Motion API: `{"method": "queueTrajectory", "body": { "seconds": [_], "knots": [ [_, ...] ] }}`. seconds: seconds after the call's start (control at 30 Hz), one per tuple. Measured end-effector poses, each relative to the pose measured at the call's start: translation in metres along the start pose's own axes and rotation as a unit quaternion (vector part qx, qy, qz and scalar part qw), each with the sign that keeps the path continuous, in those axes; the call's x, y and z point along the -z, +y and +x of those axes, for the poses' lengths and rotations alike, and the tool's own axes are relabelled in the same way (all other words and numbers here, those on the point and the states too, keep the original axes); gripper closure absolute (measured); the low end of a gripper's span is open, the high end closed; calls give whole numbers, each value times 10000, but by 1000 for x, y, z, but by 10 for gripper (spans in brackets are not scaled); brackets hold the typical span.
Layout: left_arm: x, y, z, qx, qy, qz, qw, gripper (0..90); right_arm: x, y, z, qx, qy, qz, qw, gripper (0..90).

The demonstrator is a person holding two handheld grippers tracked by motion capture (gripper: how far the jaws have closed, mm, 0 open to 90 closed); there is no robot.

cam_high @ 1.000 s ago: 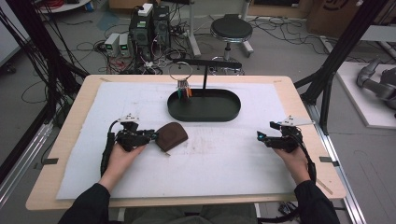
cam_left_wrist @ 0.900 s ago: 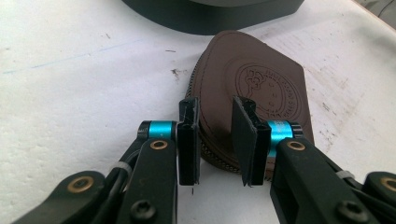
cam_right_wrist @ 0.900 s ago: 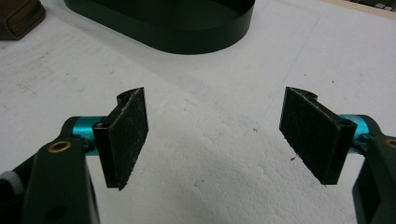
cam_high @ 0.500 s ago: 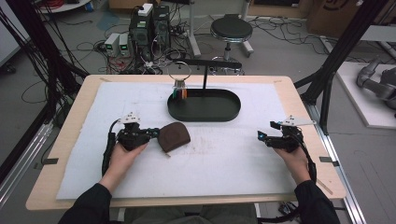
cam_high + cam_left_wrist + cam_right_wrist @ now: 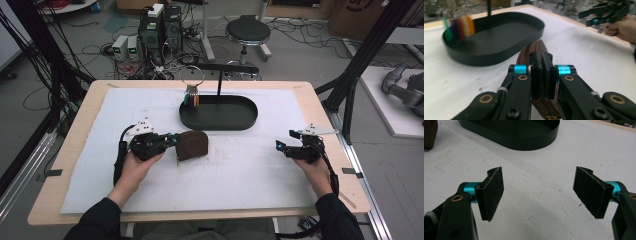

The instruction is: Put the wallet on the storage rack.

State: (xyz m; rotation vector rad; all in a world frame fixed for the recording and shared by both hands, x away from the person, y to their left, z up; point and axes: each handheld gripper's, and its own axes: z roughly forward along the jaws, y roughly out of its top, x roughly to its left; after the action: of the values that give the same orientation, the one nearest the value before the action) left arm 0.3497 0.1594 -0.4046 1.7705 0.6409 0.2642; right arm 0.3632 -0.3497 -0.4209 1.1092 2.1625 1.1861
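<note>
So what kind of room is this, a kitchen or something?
Probably a robotics lab, not a kitchen. Computers and tangled cables sit on the floor behind the table, and a hand-held left gripper pinches a brown zipper pouch.

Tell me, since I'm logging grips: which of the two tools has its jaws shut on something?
The left tool: its jaws pinch the zippered edge of the brown leather pouch. The right tool stands wide open over bare white foam.

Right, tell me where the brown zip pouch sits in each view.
High view: brown zip pouch at centre, just in front of the black oval tray, its edge clamped by the left gripper.
Left gripper view: bottom centre, its zipped edge between the jaws, tray behind.
Right gripper view: a sliver at the top left corner.
Shared landmark: the black oval tray.
</note>
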Motion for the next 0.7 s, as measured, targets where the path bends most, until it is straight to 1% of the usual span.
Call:
{"method": "queueTrajectory", "body": {
  "seconds": [0.13,0.27,0.43,0.5,0.63,0.7],
  "knots": [
    [-2,4,-9,-198,-300,-146,9992,868,-1,0,1,8,16,13,10000,253],
    [-5,6,-16,-308,-535,-268,9977,870,-1,0,1,26,24,21,10000,252],
    [-7,8,-21,-355,-868,-436,9946,875,-1,0,3,46,53,2,10000,252],
    [-7,8,-23,-397,-913,-438,9941,880,-2,1,4,78,83,-13,9999,254],
    [-4,8,-22,-457,-1008,-383,9931,880,-3,3,9,110,176,-24,9998,255],
    [-1,8,-23,-496,-998,-341,9932,880,-5,4,12,171,264,-53,9995,255]
  ]
}}
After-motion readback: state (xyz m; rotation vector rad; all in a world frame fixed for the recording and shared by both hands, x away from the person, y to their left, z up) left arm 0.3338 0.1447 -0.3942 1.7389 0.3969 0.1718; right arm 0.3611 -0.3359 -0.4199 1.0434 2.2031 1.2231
